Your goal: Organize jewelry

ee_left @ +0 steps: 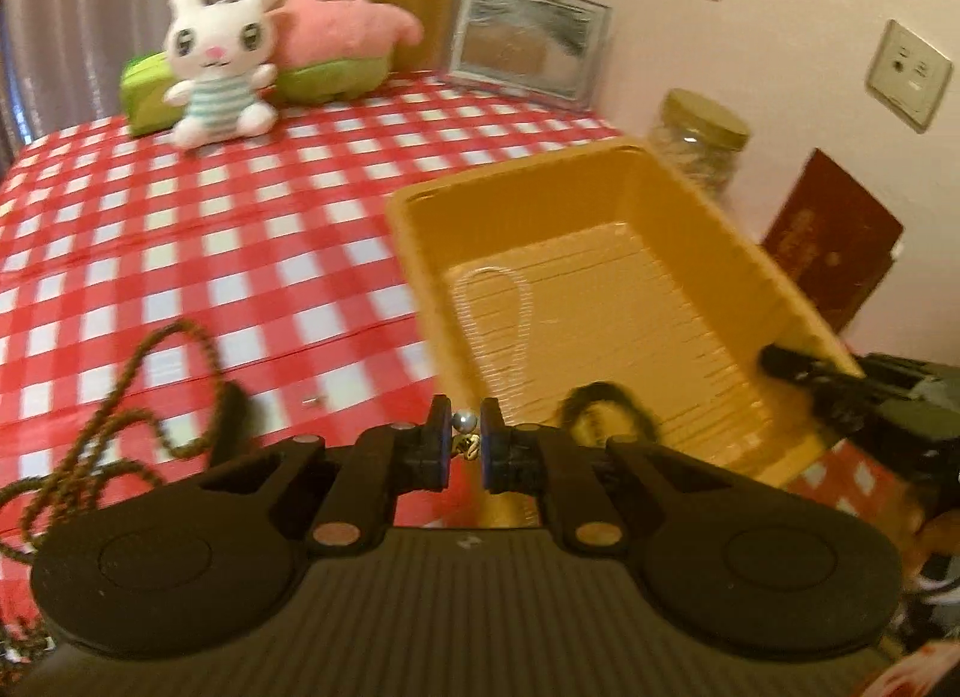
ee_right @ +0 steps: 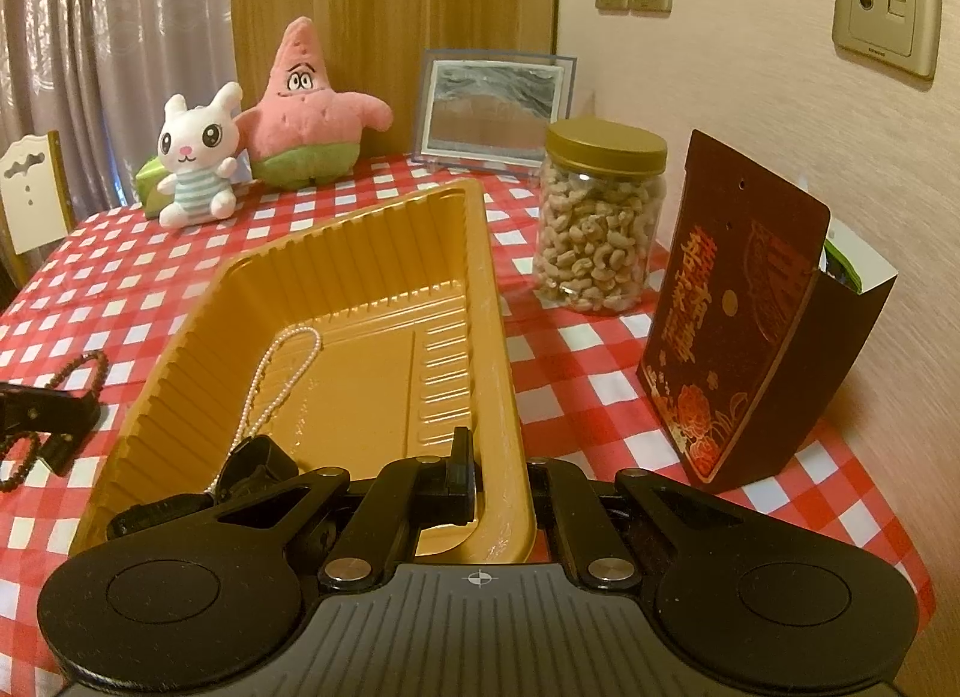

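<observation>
A gold plastic tray (ee_left: 750, 271) (ee_right: 420, 229) sits on the red checked tablecloth. A pearl necklace (ee_right: 273, 379) (ee_left: 498, 325) lies inside it, beside a dark item (ee_right: 252, 466) at the near end. My left gripper (ee_left: 465, 436) is shut on the clasp end of a dark beaded necklace (ee_left: 120, 421) that trails left over the cloth, just left of the tray's near corner. My right gripper (ee_right: 498, 475) is shut on the tray's near right rim, one finger (ee_right: 462, 469) inside the wall. The left gripper shows at the left edge of the right wrist view (ee_right: 45, 421).
A white bunny plush (ee_right: 195, 157), a pink star plush (ee_right: 306, 109) and a picture frame (ee_right: 495, 109) stand at the back. A jar of cashews (ee_right: 600, 217) and a dark red box (ee_right: 732, 355) stand right of the tray by the wall.
</observation>
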Demonstrator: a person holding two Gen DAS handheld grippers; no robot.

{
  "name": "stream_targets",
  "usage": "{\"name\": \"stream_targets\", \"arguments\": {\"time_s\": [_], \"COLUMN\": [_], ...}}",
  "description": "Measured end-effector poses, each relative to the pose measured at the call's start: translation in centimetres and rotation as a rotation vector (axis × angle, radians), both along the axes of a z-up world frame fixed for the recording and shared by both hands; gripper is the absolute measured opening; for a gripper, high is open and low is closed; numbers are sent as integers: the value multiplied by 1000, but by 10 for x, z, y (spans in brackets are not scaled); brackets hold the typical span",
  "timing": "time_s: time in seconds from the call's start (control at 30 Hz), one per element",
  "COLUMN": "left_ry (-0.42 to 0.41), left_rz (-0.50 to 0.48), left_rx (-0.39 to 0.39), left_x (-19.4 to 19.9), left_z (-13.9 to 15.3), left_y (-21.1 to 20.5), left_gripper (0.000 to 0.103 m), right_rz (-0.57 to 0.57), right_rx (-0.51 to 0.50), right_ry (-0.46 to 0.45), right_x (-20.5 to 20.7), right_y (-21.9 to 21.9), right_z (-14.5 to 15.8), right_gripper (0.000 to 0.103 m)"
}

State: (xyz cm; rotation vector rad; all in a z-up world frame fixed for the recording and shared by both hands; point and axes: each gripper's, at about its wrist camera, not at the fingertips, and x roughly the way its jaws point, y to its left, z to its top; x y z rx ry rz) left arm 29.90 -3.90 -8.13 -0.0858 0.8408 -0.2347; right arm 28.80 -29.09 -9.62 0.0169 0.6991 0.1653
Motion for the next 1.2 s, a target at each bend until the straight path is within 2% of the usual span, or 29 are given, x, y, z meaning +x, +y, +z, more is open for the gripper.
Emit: {"name": "stream_targets", "arguments": {"time_s": [0.3, 0.4, 0.5, 0.63, 0.83, 1.0, 1.2], "left_ry": [42, 51, 42, 20, 18, 25, 18], "left_rz": [-31, -23, -24, -9, 78, 133, 146], "left_rx": [8, -2, -6, -4, 8, 49, 105], "left_x": [22, 22, 18, 4, -20, -27, -23], "left_z": [-16, -15, -11, -3, 0, -9, -28], "left_y": [-32, -31, -27, -16, 22, 49, 64], "left_gripper": [9, 19, 19, 19, 19, 19, 19], "right_rz": [8, 10, 9, 8, 5, 2, 3], "right_rx": [13, 16, 16, 17, 13, 10, 4], "right_ry": [-2, -3, -2, -1, 1, 4, 4], "right_x": [0, -1, -1, -1, 0, 0, 2], "right_y": [0, -1, -1, -2, -2, -2, -2], "right_z": [1, 0, 0, 0, -1, -2, -3], "right_gripper": [4, 4, 4, 4, 4, 4, 4]}}
